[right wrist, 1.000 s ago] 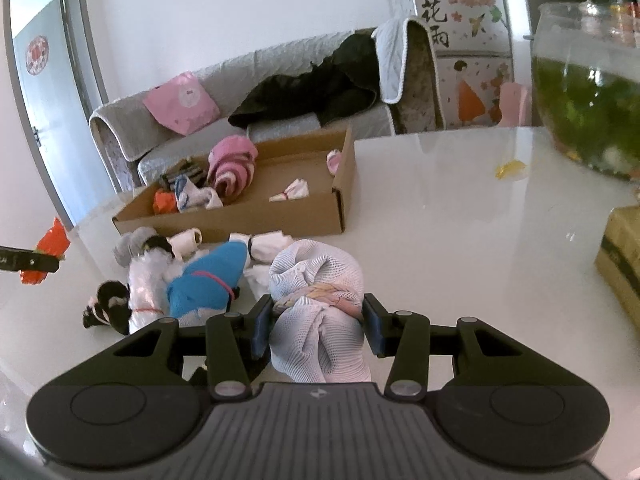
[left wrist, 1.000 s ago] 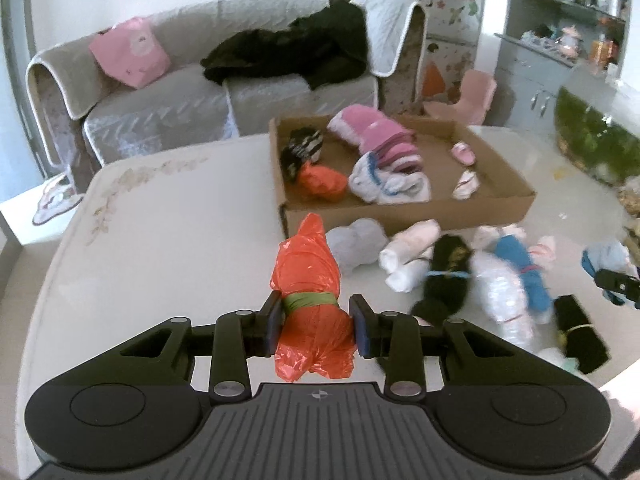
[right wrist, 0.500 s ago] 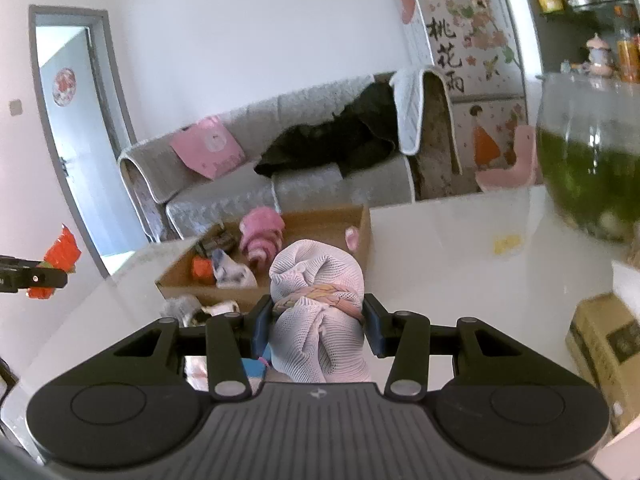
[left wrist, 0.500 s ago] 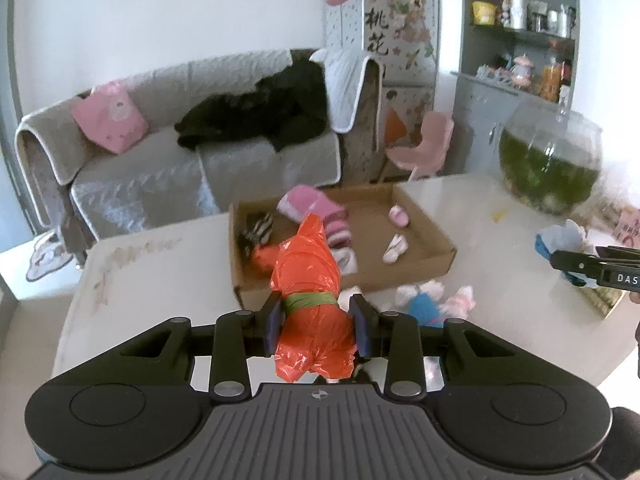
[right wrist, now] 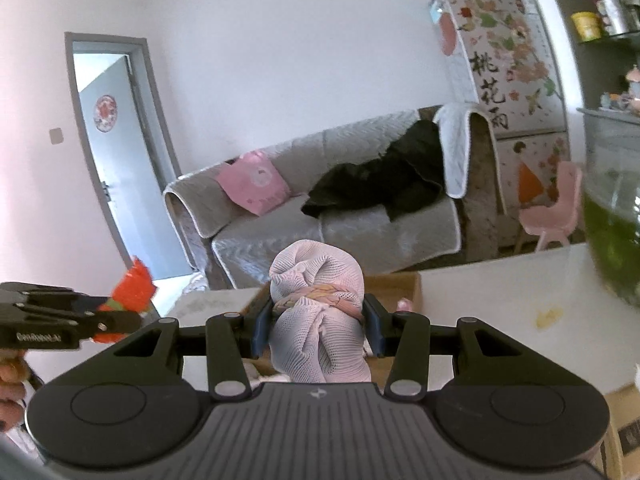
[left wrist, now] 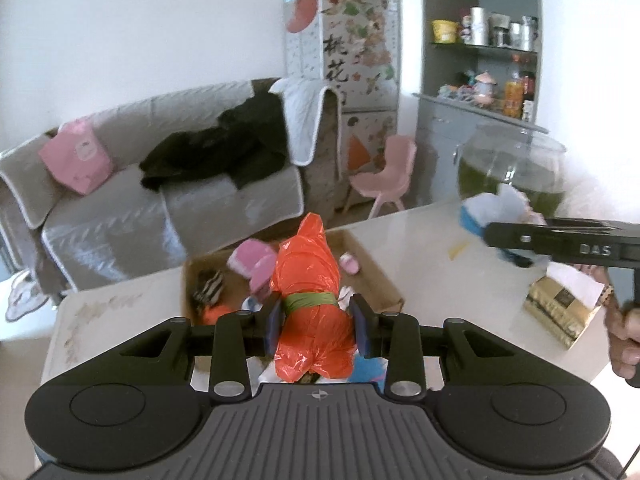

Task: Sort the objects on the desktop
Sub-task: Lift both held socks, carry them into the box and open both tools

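Note:
My left gripper (left wrist: 316, 322) is shut on an orange plastic bundle (left wrist: 308, 276) tied with a green band, held high above the white table (left wrist: 432, 256). My right gripper (right wrist: 318, 330) is shut on a pale pink mesh bundle (right wrist: 318, 280) tied with a braided band, also lifted. The cardboard box (left wrist: 380, 280) lies on the table beyond the orange bundle, with pink rolls (left wrist: 256, 258) and a striped roll (left wrist: 210, 286) inside. The right gripper also shows at the right of the left wrist view (left wrist: 496, 236), and the left gripper at the left of the right wrist view (right wrist: 132, 322).
A glass fish bowl (left wrist: 512, 168) with green water stands at the table's far right. A gold and white box (left wrist: 564, 308) lies near it. A grey sofa (left wrist: 140, 200), a pink chair (left wrist: 384, 176) and a fridge (left wrist: 348, 80) stand beyond the table.
Both grippers have risen well above the table with their bundles still held. The loose bundles on the table have dropped out of sight below the grippers.

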Demonstrator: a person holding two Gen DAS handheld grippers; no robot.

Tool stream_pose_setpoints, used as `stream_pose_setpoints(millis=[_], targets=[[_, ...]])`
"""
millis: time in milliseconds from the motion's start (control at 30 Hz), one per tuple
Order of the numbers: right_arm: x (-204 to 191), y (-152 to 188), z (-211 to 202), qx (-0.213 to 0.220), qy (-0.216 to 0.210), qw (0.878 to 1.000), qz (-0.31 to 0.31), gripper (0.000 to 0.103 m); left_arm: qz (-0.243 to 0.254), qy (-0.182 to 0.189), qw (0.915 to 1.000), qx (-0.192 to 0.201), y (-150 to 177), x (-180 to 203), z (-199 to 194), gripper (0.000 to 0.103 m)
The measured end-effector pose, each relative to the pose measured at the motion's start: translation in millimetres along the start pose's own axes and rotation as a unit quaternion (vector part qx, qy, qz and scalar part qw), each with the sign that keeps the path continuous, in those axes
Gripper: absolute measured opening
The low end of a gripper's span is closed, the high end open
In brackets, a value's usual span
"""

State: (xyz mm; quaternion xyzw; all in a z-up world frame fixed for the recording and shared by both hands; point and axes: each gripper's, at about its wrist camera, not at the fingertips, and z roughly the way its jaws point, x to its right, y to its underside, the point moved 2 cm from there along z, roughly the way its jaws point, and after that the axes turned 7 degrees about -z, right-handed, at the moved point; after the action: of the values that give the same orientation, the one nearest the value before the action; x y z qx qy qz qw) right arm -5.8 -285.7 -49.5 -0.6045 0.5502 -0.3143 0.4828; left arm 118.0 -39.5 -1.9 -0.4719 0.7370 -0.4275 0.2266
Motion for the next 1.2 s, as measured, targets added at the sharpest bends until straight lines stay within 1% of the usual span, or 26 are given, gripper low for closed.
stream_pose_setpoints(millis=[200, 467, 700, 900, 1033, 1200], targets=[[3, -9, 17, -0.004, -0.016, 1.000, 0.004, 0.043, 0.009, 0.015, 0.9998, 0.008, -12, 15, 12, 0.042], [3, -13, 37, -0.019, -0.025, 0.999, 0.012, 0.043, -0.007, 0.027, 0.9996, -0.003, -22, 8, 43, 0.042], [4, -8, 58, -0.042, -0.026, 0.999, 0.010, 0.043, -0.013, 0.028, 0.9993, -0.021, -26, 0, 75, 0.042], [8, -6, 77, -0.058, -0.023, 0.998, 0.010, 0.043, -0.028, 0.032, 0.9982, -0.042, -29, -11, 109, 0.042], [12, -4, 89, -0.070, -0.023, 0.997, 0.009, 0.043, -0.026, 0.032, 0.9978, -0.052, -31, -13, 129, 0.042], [18, 0, 110, -0.089, -0.023, 0.996, 0.007, 0.043, -0.031, 0.033, 0.9966, -0.068, -27, -18, 159, 0.042]])
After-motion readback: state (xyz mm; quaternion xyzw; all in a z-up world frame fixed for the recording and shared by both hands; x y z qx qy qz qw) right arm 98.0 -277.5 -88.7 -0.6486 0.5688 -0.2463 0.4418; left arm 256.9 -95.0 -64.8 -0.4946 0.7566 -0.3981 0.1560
